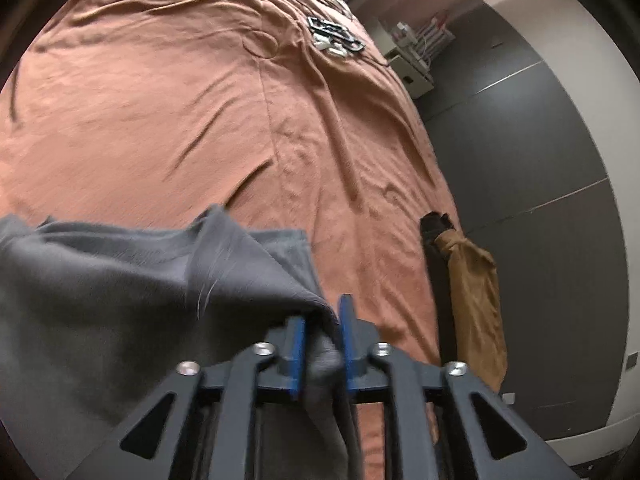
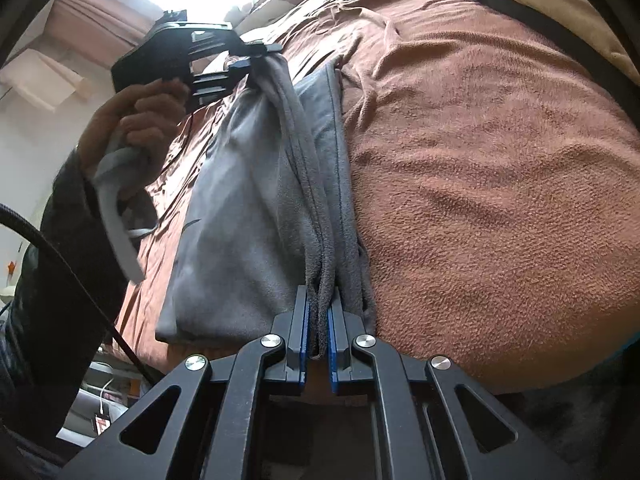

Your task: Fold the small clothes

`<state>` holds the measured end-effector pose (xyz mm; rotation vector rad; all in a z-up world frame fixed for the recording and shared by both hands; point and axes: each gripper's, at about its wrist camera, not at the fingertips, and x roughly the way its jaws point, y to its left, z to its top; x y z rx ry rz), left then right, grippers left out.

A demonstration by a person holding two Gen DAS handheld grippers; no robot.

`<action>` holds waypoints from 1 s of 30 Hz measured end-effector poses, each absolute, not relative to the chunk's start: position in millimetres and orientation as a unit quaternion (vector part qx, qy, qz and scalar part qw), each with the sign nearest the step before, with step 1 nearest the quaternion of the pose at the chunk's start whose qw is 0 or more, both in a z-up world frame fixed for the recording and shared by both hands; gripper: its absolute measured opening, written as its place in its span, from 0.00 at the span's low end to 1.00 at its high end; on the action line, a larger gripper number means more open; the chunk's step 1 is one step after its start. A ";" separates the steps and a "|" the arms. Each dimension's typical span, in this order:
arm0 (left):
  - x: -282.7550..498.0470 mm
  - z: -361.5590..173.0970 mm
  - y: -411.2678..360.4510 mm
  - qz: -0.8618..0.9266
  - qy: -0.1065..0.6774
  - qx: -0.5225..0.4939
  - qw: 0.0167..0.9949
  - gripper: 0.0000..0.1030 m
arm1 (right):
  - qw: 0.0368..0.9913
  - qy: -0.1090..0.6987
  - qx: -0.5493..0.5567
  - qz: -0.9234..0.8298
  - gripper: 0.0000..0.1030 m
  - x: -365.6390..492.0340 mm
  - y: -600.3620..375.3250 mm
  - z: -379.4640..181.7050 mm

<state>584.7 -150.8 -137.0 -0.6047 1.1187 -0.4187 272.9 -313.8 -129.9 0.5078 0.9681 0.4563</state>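
Note:
A grey garment [image 1: 120, 300] lies bunched at the near left of a bed with a rust-brown sheet [image 1: 200, 120]. A thick fold of it fills the gap between the blue pads of my left gripper [image 1: 322, 312], which is shut on it. In the right wrist view the same garment [image 2: 240, 200] stretches in a doubled band from my left gripper [image 2: 256, 56], held up at the top left by a person's hand [image 2: 148, 120], down to my right gripper [image 2: 319, 296]. The right gripper is shut on the garment's gathered edge, low over the sheet [image 2: 480, 160].
A tan garment [image 1: 472, 280] and a dark one [image 1: 434, 232] hang over the bed's right edge, above grey floor [image 1: 540, 140]. A black-and-white object [image 1: 334, 36] lies far up the bed. A white bedside unit [image 1: 412, 68] stands beyond. A black cable [image 2: 80, 280] runs past the sleeve.

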 end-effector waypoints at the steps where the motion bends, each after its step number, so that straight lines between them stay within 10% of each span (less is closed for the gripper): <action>1: 584.7 -135.1 -149.8 -0.197 0.511 -0.284 0.787 0.37 | 0.830 0.456 0.239 0.215 0.04 272.3 -313.9 -129.8; 4: 580.7 -129.1 -144.5 -0.194 0.498 -0.280 0.797 0.52 | 0.831 0.454 0.239 0.216 0.04 267.4 -314.8 -127.8; 24: 481.7 -155.5 -33.5 -0.095 0.532 -0.268 0.798 0.52 | 0.844 0.453 0.212 0.192 0.07 259.3 -313.3 -114.5; 30: 437.8 -163.6 -13.5 -0.080 0.528 -0.276 0.799 0.53 | 0.854 0.439 0.215 0.181 0.45 260.1 -318.9 -104.1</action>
